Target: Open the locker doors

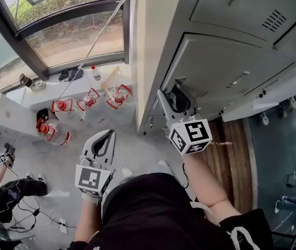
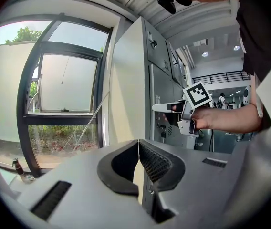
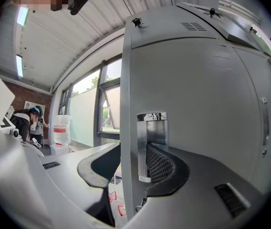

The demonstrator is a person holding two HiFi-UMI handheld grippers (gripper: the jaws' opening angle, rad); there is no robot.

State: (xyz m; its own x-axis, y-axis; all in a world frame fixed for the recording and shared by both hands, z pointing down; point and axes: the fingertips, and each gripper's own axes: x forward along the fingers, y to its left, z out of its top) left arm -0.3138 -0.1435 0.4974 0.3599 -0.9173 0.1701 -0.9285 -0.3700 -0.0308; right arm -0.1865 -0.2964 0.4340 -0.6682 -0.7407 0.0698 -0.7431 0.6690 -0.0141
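A grey locker bank (image 1: 252, 14) stands to my right, beside a tall window. My right gripper (image 1: 171, 94) is at the left edge of a lower locker door (image 1: 226, 72). In the right gripper view the door (image 3: 197, 104) stands slightly ajar, its edge and shiny metal handle plate (image 3: 147, 137) between the wide jaws of my right gripper (image 3: 133, 148). No firm pinch on the door shows. My left gripper (image 1: 108, 134) hangs lower left, away from the lockers, jaw tips together and empty. In the left gripper view my left gripper (image 2: 138, 143) faces the lockers (image 2: 161, 85) and the right gripper (image 2: 166, 108).
Several water bottles with red markings (image 1: 88, 100) stand on the floor under the window (image 1: 70, 30). A white box (image 1: 4, 116) sits at the left. A person (image 1: 2, 189) crouches at the lower left with cables. A wooden strip (image 1: 234, 145) runs along the locker base.
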